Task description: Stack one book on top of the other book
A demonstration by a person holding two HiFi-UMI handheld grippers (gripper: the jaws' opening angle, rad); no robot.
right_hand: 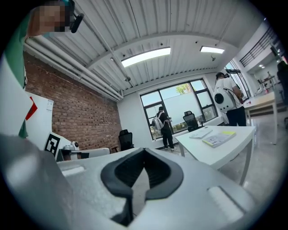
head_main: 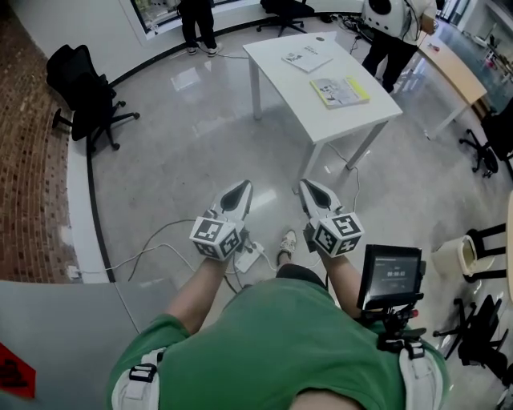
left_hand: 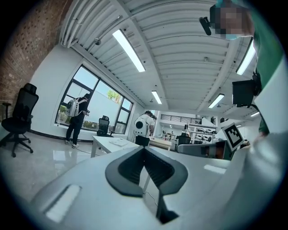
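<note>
Two books lie apart on a white table some way ahead of me: a pale grey book at the far side and a yellow-edged book nearer the front right. In the right gripper view both show, the yellow-edged book and the pale book. The left gripper view catches only the pale book on the table. My left gripper and right gripper are held side by side over the floor, well short of the table. Both are shut and hold nothing.
A black office chair stands at the left by the brick wall. One person stands at the window, another behind the table. A wooden desk is at the right. A power strip with cables lies on the floor by my feet.
</note>
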